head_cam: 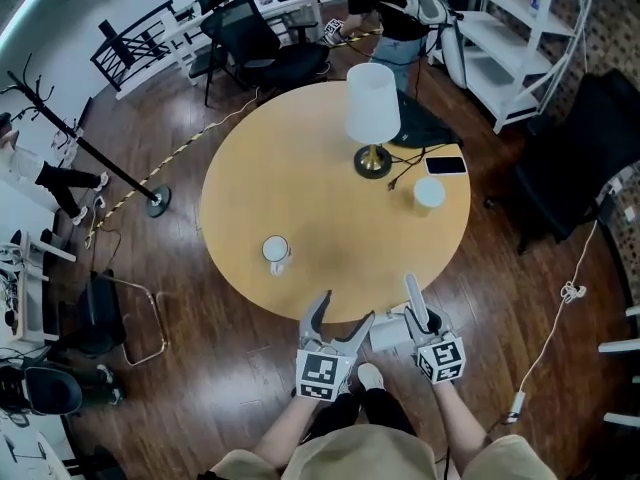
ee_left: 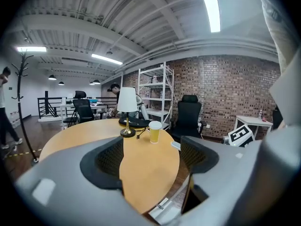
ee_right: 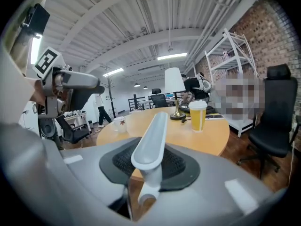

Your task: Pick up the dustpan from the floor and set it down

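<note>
The right hand-held gripper is clamped on the pale grey plastic dustpan by its handle. The left hand-held gripper has its jaws apart and empty.

Round wooden bench on a dark plank floor.
A lamp stands toward the far edge, a phone and a lidded cup by the right edge, and a white mug near the near-left edge.

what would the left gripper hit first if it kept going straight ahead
Probably the near edge of the round table, seen between the left gripper's open jaws; the lamp and cup stand farther back.
</note>
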Action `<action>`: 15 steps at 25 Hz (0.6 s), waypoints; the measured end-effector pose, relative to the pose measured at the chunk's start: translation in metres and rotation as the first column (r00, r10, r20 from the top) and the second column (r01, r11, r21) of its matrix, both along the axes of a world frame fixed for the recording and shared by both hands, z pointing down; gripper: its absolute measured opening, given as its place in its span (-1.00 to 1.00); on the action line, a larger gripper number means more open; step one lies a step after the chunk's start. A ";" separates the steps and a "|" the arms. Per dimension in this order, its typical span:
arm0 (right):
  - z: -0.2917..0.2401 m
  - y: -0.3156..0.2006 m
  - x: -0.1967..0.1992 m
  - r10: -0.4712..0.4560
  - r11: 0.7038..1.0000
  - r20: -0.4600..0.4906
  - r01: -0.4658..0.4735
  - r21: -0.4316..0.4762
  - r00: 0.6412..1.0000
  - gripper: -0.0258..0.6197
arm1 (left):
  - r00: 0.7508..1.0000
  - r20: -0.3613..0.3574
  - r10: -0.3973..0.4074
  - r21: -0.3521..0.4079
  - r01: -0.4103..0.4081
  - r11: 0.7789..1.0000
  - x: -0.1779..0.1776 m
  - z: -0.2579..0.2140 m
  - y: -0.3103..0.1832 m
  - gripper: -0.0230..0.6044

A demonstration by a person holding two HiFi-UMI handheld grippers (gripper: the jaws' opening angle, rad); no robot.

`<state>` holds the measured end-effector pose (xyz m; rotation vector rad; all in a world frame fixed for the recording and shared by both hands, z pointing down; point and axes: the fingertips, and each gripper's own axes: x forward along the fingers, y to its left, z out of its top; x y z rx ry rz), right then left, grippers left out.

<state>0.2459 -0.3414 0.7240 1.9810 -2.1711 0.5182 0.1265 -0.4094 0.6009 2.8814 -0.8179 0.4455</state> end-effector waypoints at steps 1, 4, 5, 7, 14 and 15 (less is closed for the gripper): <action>-0.010 0.002 -0.001 0.005 1.000 -0.001 -0.005 0.009 1.000 -0.57 | 1.000 -0.009 -0.008 0.005 0.008 1.000 -0.004 -0.007 -0.001 0.26; -0.038 0.008 -0.001 0.014 0.999 -0.008 -0.014 0.043 1.000 -0.57 | 0.999 -0.039 -0.029 0.028 0.030 0.999 -0.015 -0.028 -0.002 0.26; -0.047 0.009 -0.001 0.014 0.998 -0.011 -0.013 0.054 1.000 -0.57 | 0.998 -0.051 -0.037 0.037 0.038 0.999 -0.018 -0.036 -0.002 0.26; -0.064 0.012 -0.005 0.013 0.997 -0.015 -0.011 0.071 1.000 -0.58 | 0.996 -0.074 -0.053 0.049 0.056 0.997 -0.027 -0.052 -0.003 0.26; -0.117 0.019 -0.022 0.022 0.994 -0.041 -0.018 0.110 0.999 -0.58 | 0.980 -0.134 -0.148 0.075 0.159 0.984 -0.062 -0.097 -0.007 0.25; -0.125 0.019 -0.025 0.024 0.993 -0.043 -0.019 0.117 0.999 -0.58 | 0.976 -0.144 -0.165 0.081 0.178 0.981 -0.068 -0.103 -0.007 0.24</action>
